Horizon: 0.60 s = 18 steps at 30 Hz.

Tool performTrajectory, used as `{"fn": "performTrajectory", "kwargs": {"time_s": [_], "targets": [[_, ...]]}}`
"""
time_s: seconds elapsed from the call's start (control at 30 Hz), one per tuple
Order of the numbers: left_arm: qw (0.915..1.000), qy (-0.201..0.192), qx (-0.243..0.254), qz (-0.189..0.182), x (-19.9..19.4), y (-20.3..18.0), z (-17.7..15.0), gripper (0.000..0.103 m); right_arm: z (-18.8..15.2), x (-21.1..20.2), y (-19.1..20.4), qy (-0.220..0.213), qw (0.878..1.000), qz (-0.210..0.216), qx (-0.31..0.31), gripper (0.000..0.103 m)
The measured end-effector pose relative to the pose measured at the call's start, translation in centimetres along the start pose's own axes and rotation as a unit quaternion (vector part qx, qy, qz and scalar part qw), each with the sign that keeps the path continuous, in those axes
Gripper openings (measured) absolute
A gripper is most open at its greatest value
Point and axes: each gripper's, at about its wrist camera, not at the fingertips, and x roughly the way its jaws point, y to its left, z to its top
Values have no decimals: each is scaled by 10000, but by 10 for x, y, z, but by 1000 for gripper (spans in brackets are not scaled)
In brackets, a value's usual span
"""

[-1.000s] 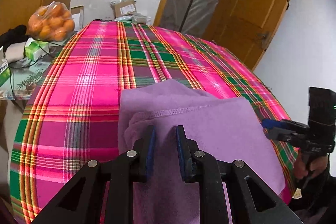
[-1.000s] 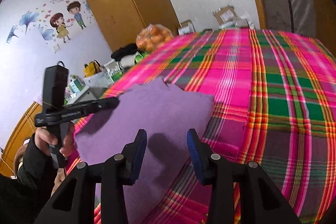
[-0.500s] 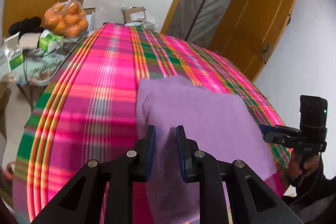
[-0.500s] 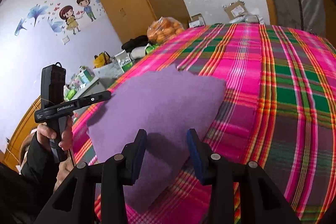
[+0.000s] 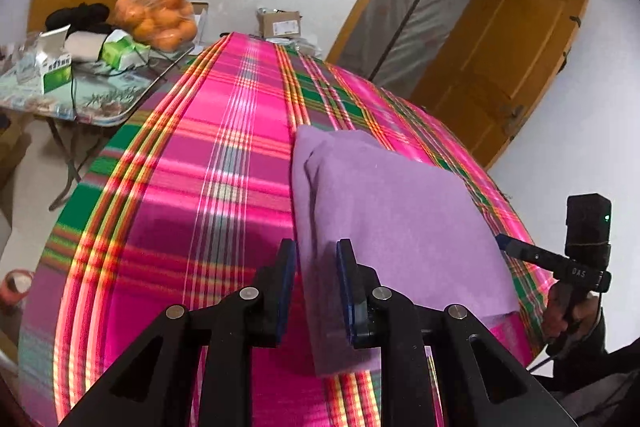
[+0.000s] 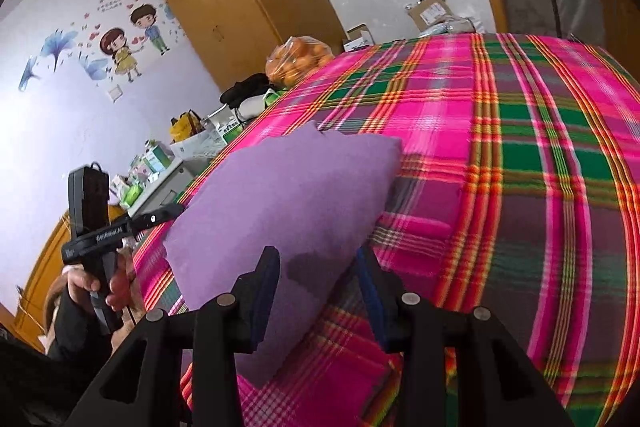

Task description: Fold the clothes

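A folded purple cloth (image 5: 392,223) lies on the pink plaid bed cover (image 5: 208,187). In the right wrist view the same cloth (image 6: 288,195) is a thick flat rectangle. My left gripper (image 5: 316,259) hovers over its near left edge, its fingers slightly apart with nothing pinched. My right gripper (image 6: 316,267) is open over the cloth's near corner. Each view also shows the other hand-held gripper: the right one (image 5: 520,251) at the cloth's right edge, the left one (image 6: 156,217) at its left edge, each held in a hand.
A side table (image 5: 92,99) left of the bed carries a bag of oranges (image 5: 158,13), small boxes and dark clothing. Cardboard boxes (image 5: 280,23) sit past the bed's far end. A wooden door (image 5: 508,67) stands open at the right, a wardrobe (image 6: 240,7) at the left.
The left wrist view has swung left and back, so the cloth now sits right of its fingers. The hem ridge near the left fingers is gone. Both finger gaps are unchanged.
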Motion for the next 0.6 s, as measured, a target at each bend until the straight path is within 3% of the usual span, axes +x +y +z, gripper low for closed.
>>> {"fn": "performTrajectory", "kwargs": {"time_s": [0.03,0.13,0.33,0.6], "targets": [[10000,-27,-40,-12,-2,1,-1,24,-1,-2,-2,-17,10000,17,53,41],[9997,-162,-154,-63,-6,0,0,43,-4,-5,-6,-59,9997,93,226,41],[9980,-466,-395,-153,-15,-1,8,43,-8,-12,-15,-142,9980,244,572,41],[9988,-25,-484,34,8,-7,3,43,-13,2,-15,145,9947,509,878,42]]}}
